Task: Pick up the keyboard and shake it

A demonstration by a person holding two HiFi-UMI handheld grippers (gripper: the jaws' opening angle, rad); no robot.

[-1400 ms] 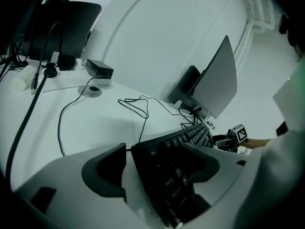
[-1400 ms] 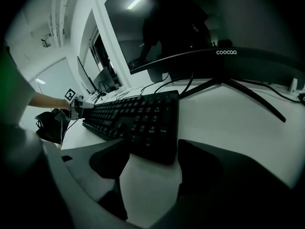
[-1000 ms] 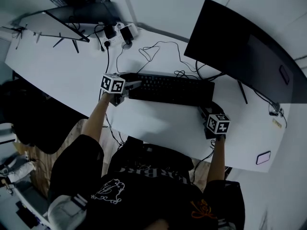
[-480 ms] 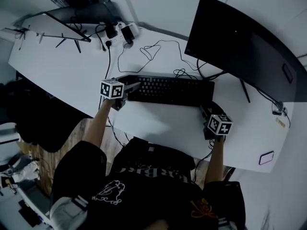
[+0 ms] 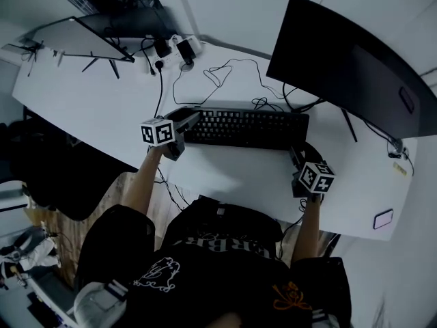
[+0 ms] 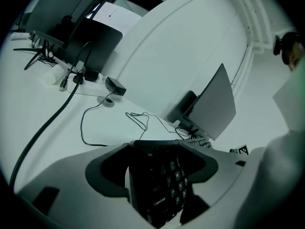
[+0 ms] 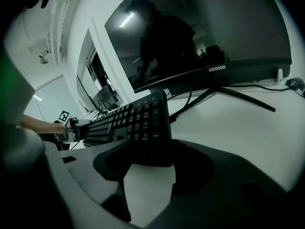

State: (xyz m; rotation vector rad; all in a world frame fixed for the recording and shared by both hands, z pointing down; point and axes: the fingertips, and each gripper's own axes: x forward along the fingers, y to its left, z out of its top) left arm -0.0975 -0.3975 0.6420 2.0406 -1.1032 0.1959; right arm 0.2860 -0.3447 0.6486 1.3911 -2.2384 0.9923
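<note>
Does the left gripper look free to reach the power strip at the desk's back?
Probably not yet. The left gripper, whose jaws have just been closing, grips the left end of the keyboard. The desk toward the power strip is bare apart from cables, so it would need to let go.

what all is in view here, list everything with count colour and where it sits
black rectangular plastic keyboard: one, black, mid-desk, an end in each gripper
wide curved black monitor: one, black, behind keyboard, right
thin grey screen on legs: one, grey, far left
white power strip: one, white, back edge
thin black cable: one, black, looped behind keyboard
small flat rounded device: one, pale, near right corner
white desk: one, white, under everything
left gripper: one, grey, jaws just closed onto keyboard's left end
right gripper: one, grey, jaws just closed onto its right end
person's black top: one, black, bottom of head view
</note>
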